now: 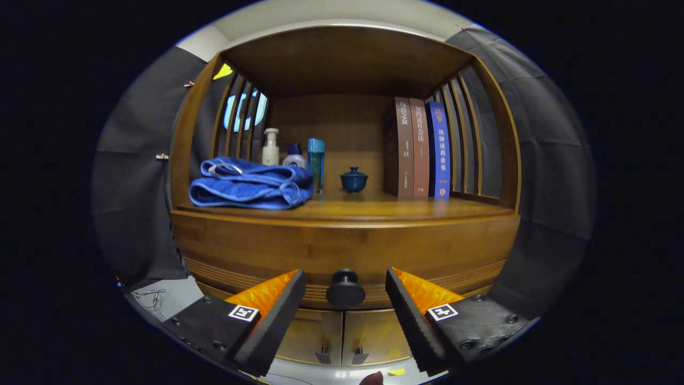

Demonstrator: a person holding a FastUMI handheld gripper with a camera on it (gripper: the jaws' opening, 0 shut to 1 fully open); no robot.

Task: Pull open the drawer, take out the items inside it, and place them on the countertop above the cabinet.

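Gripper (346, 299): fingers spread wide, nothing held, one to each side of the knob without touching it.

Round dark drawer knob (345, 289): centred between the fingertips, mounted on the drawer front.

Wooden drawer front with grooved lower edge (342, 251): closed, flush beneath the countertop; contents hidden.

Warm brown wooden countertop (374, 208): directly above the drawer, inside an open cabinet niche with slatted side walls (465, 139).

Folded blue towel with pale trim (250, 184): on the left of the countertop, near its front edge.

White pump bottle (270, 147): behind the towel, upright.

Small white bottle with blue cap (294, 156): just right of the pump bottle, partly hidden by the towel.

Tall translucent blue tumbler (316, 163): upright, just beside the towel's right end.

Small dark blue lidded cup (354, 179): mid-countertop, standing apart from its neighbours.

Two brown books and one blue book (422, 148): upright in a row on the right, against the slatted wall.

Pair of lower cabinet doors with small dark handles (342, 350): below the drawer, shut.

Middle and front right of the countertop: bare wood.
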